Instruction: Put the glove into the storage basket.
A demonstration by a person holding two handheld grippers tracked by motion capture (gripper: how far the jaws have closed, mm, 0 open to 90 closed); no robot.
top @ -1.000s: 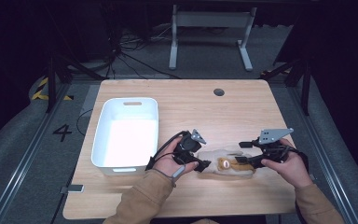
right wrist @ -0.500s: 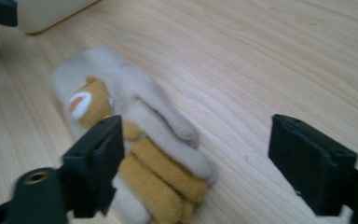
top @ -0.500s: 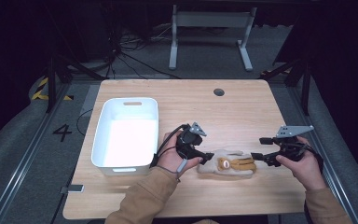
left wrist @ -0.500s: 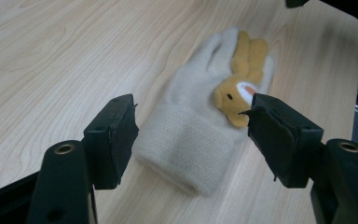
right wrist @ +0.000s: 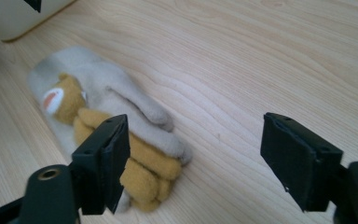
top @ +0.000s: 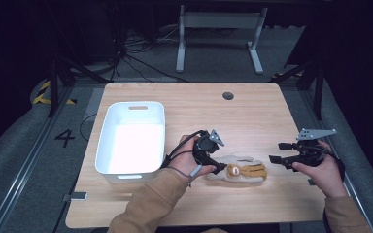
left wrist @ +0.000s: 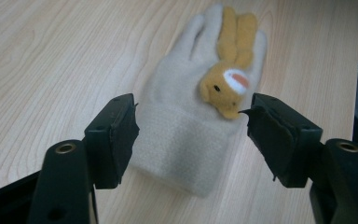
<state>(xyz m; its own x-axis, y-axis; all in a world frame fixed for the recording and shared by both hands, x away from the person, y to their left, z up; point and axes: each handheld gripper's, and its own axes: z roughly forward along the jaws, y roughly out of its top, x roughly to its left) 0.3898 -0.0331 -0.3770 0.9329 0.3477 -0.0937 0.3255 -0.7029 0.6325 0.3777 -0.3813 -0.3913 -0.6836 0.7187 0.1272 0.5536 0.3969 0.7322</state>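
Bare wood lies open beyond the glove (top: 238,171) and toward the far edge — the white bin (top: 132,137) blocks the left.

A light wooden table (top: 252,116) takes up the middle of the high view, its grain running left to right. A white rectangular plastic bin (top: 132,138) sits on the left half of the tabletop, with a slot handle at its far end and nothing inside. A small round dark hole (top: 228,95) lies near the table's far edge, right of centre. Beyond the table, at the top centre of the frame, stands a grey metal stand (top: 218,34) with two feet on a dark floor. Black cables (top: 136,53) trail over the floor at upper left. A painted number 4 (top: 65,137) marks the floor at left, below yellow and black hazard tape (top: 46,92).
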